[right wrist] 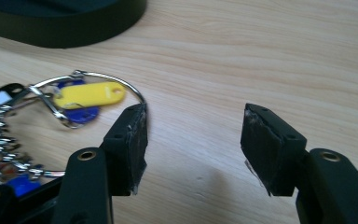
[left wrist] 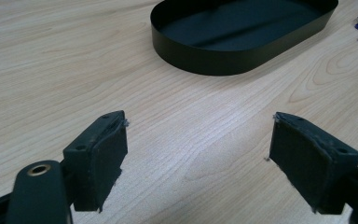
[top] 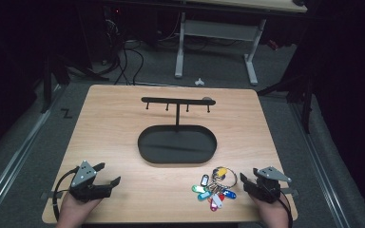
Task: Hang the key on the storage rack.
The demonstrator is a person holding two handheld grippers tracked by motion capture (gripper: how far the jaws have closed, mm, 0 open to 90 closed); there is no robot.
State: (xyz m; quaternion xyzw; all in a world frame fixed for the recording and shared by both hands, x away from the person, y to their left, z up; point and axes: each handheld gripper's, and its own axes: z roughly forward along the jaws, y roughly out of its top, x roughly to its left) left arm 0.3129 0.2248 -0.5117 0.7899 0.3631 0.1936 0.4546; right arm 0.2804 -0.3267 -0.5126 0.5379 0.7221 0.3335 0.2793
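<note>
**Tangled tags could snag a careless pick-up**

The bunch of coloured plastic key tags on a steel ring point(top: 215, 186) is lying on the pale wooden worktop point(top: 123, 114), just in front of the black oval metal tray with its hook rail point(top: 177, 144). The right claw point(top: 248, 182) is sitting spread beside the bunch, gripping nothing. The left claw point(top: 108, 174), also spread and empty, is resting well left of the tray. Probably the bunch belongs on the rail; pinching one tag rather than the ring risks swinging and slipping.

One light wooden worktop point(top: 123, 118), one black oval metal tray point(top: 177, 145) with one T-shaped black hook rack point(top: 177, 102) carrying four pegs, one metal ring of coloured plastic key tags point(top: 215, 187), two black claws: left point(top: 105, 174), right point(top: 248, 180).
</note>
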